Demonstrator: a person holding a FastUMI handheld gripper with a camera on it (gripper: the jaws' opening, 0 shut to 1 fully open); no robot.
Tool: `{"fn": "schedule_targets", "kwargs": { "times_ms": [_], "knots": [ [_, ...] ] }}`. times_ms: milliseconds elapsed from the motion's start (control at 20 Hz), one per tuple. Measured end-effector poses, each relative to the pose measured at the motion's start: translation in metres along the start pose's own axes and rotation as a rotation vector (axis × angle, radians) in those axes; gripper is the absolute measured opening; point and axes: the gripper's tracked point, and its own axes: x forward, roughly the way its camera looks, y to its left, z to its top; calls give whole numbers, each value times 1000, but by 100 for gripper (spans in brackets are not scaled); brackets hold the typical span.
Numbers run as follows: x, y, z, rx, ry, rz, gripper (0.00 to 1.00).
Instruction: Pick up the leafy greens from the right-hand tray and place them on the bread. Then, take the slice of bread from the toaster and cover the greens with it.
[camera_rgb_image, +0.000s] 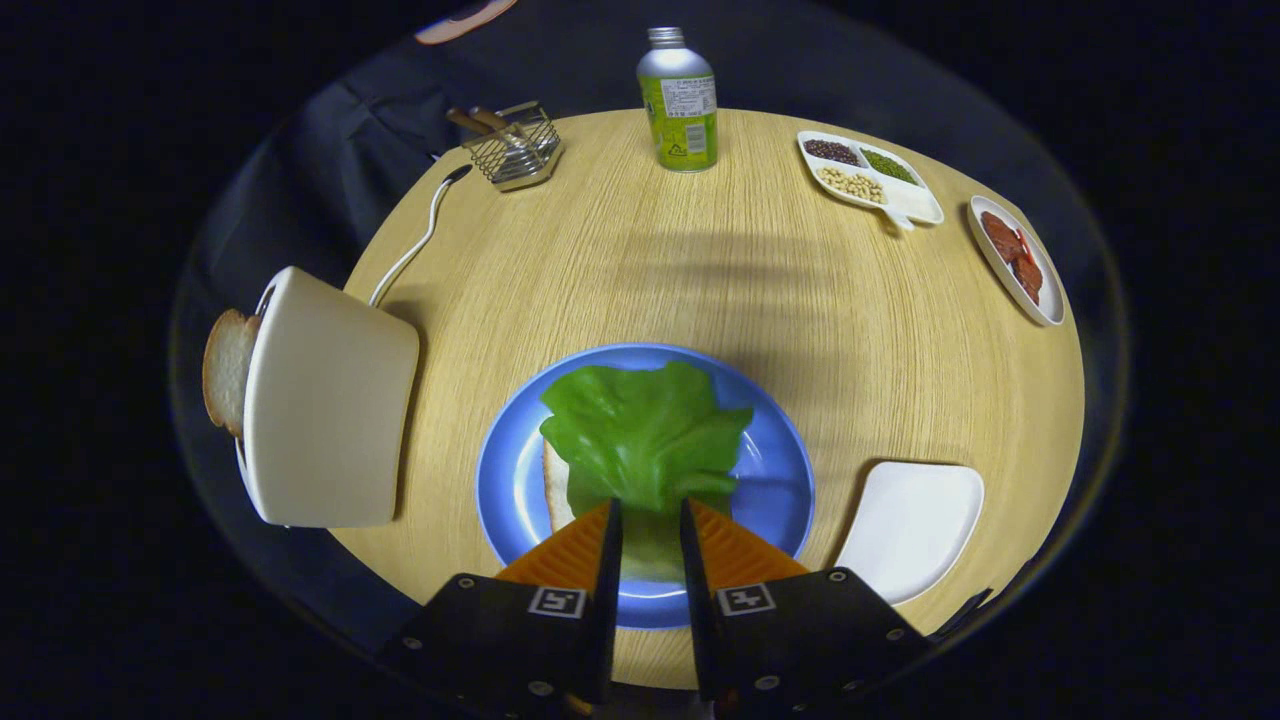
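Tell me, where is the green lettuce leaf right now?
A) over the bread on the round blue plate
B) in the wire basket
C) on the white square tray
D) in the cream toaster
A: the green lettuce leaf lies over the bread on the round blue plate, its near end between the fingers of the gripper; the white square tray is bare.

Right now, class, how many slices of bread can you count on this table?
2. One slice of bread lies on the blue plate under the leafy greens, just ahead of the gripper. One bread slice stands in the toaster. More could hide inside.
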Motion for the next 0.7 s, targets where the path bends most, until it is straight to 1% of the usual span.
{"fn": "schedule_targets", "kwargs": {
  "times_ms": [100,150,200,300,450,550,700],
  "knots": [
    [-19,16,4,36,6,23,46],
    [-29,27,8,53,3,41,54],
    [-43,40,14,66,-2,58,56],
    [-64,64,28,74,-20,81,65],
    [-94,110,46,37,-50,111,78],
    [-107,141,56,20,-60,126,82],
    [-118,184,71,-4,-60,155,82]
  ]
}}
